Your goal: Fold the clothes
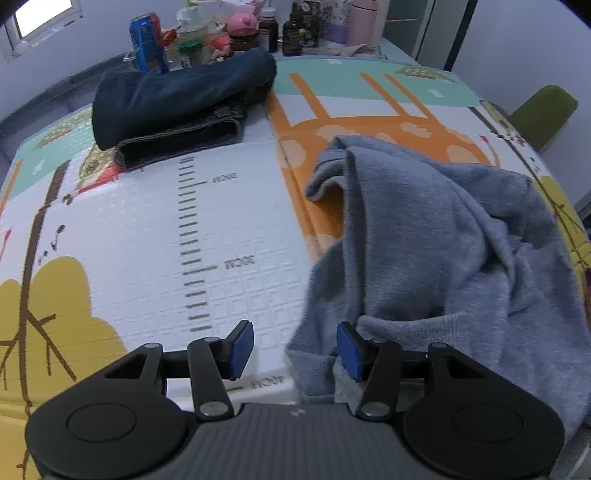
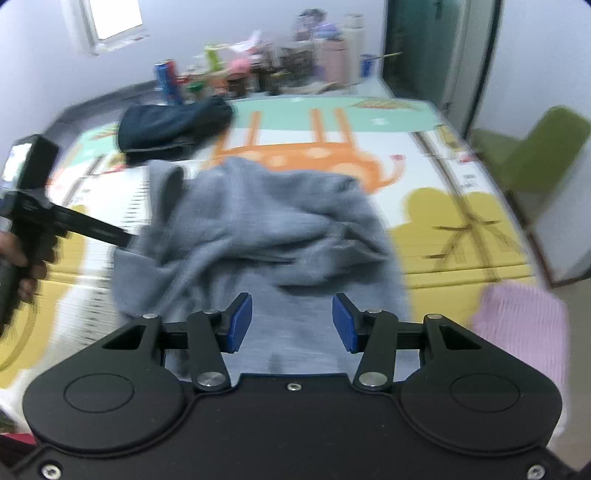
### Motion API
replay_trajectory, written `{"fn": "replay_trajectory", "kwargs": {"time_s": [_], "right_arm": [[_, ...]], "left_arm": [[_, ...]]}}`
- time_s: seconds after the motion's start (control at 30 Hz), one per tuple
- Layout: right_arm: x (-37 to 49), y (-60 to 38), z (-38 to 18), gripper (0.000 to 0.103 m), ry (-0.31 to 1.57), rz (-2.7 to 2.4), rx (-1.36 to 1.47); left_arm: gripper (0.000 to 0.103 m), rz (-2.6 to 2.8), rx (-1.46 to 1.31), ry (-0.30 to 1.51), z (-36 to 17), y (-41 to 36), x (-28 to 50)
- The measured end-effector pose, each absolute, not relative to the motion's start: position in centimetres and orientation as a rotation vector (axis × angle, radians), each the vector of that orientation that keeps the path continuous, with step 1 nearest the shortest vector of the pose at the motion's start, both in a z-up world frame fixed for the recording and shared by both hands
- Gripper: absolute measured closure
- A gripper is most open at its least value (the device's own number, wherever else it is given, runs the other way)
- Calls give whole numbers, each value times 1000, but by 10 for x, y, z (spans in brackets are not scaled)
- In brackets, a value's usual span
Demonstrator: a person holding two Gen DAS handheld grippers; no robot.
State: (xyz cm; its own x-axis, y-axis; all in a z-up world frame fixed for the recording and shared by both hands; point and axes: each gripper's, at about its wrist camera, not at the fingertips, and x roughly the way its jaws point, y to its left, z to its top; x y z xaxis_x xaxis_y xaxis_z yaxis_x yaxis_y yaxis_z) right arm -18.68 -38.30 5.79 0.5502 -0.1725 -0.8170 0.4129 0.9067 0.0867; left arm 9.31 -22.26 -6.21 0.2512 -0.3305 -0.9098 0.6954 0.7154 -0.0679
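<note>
Folding barely begun: grey sweater crumpled near; dark jeans folded far left; both claws apart, empty.

A patterned play mat covers the surface, printed with an orange giraffe, a ruler scale and mustard-yellow trees. Along the mat's far edge stands a crowd of small things: a blue drink can toward the far left corner, a green-capped jar beside it, a pink round toy, dark brown bottles, and a pale pink tumbler further right. A green chair stands off the mat's right edge. A bright window sits high on the wall beyond the far left corner. Near the mat's near right corner lies something pink and ribbed, perhaps knitwear, too blurred to tell.
</note>
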Motion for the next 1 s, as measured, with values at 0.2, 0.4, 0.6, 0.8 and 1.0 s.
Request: {"fn": "replay_trajectory", "kwargs": {"time_s": [0.2, 0.4, 0.6, 0.8, 1.0], "right_arm": [[-146, -348, 32, 57, 966, -245, 267], [-126, -320, -3, 56, 1068, -171, 236], [-139, -292, -24, 56, 1135, -8, 219], [-146, -265, -51, 56, 1203, 19, 109], [-148, -259, -67, 56, 1223, 28, 60]], "left_arm": [[49, -772, 341, 1145, -60, -217, 85], [47, -799, 355, 1148, -61, -211, 69], [42, -802, 360, 1156, -64, -195, 51], [41, -820, 365, 1186, -70, -183, 33], [41, -848, 397, 1186, -76, -172, 15]]}}
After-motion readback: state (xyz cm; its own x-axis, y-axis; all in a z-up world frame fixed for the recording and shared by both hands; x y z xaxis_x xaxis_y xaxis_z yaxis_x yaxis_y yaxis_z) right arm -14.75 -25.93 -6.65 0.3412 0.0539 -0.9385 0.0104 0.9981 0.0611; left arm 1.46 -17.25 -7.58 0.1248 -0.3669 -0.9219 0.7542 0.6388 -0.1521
